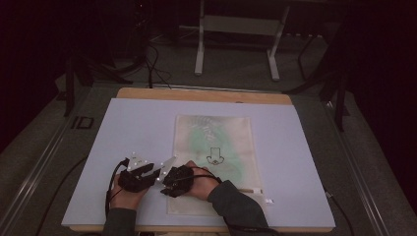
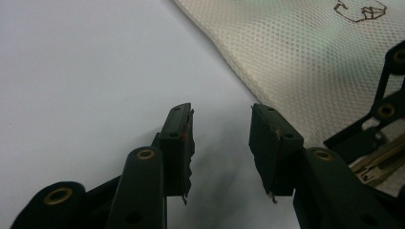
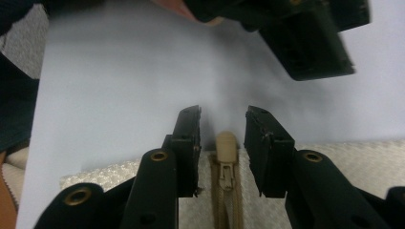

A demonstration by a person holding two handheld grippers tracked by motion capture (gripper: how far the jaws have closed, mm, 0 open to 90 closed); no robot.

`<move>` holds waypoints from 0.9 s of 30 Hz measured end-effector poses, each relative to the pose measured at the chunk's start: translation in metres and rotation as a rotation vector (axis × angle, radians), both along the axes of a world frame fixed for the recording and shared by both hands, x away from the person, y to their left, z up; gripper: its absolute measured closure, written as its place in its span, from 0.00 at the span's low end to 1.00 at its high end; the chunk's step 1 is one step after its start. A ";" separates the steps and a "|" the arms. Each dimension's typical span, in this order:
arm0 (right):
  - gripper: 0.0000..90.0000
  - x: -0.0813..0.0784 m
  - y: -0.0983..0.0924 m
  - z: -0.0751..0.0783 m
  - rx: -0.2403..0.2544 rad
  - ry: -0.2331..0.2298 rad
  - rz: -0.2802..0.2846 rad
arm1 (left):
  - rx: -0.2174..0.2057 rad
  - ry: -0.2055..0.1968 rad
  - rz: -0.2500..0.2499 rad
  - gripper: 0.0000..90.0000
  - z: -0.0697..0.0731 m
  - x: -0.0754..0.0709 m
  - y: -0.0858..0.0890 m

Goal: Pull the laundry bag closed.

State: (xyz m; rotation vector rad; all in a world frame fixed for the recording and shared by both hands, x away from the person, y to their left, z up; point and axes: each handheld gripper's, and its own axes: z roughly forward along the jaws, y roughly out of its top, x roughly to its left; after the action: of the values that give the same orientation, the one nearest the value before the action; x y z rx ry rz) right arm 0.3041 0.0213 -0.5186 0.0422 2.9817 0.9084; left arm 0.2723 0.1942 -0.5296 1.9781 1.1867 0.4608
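A cream mesh bag (image 1: 216, 142) with a green patch and a black drawing lies flat on the white board (image 1: 128, 132). In the right gripper view my right gripper (image 3: 222, 143) is open. The bag's tan zipper pull (image 3: 226, 152) sits between the jaws, with a gap on each side, at the edge of the mesh (image 3: 344, 152). My left gripper (image 2: 222, 143) is open over bare white board, just beside the bag's edge (image 2: 296, 57), with nothing between its fingers. In the high view both grippers meet near the bag's front left corner, left gripper (image 1: 156, 173) and right gripper (image 1: 166, 189).
The white board rests on a wooden table (image 1: 206, 94) whose far edge shows. A small white tag (image 1: 268, 200) lies near the bag's front right corner. Beyond the table stand a white metal frame (image 1: 236, 29) and cables on the floor.
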 end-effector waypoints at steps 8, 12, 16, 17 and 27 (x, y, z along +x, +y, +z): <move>0.86 -0.001 0.000 0.001 0.001 -0.002 -0.002 | -0.001 0.000 0.002 0.66 0.000 0.000 0.000; 0.88 0.000 -0.004 0.005 0.024 0.005 -0.009 | -0.001 0.000 0.002 0.66 0.000 0.000 0.000; 0.90 0.000 -0.009 0.009 0.046 0.004 -0.011 | 0.000 0.000 0.002 0.66 0.000 0.000 0.000; 0.91 -0.001 -0.010 0.010 0.046 0.003 -0.013 | 0.000 0.000 0.002 0.66 0.000 0.000 0.000; 0.86 0.000 -0.011 0.012 0.052 0.007 -0.012 | 0.001 0.001 0.002 0.66 0.000 0.000 0.000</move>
State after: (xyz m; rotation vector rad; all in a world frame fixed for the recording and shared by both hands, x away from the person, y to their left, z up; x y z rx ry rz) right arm 0.3039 0.0100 -0.5068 0.0645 2.9608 0.9866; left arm 0.2725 0.1941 -0.5297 1.9779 1.1893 0.4616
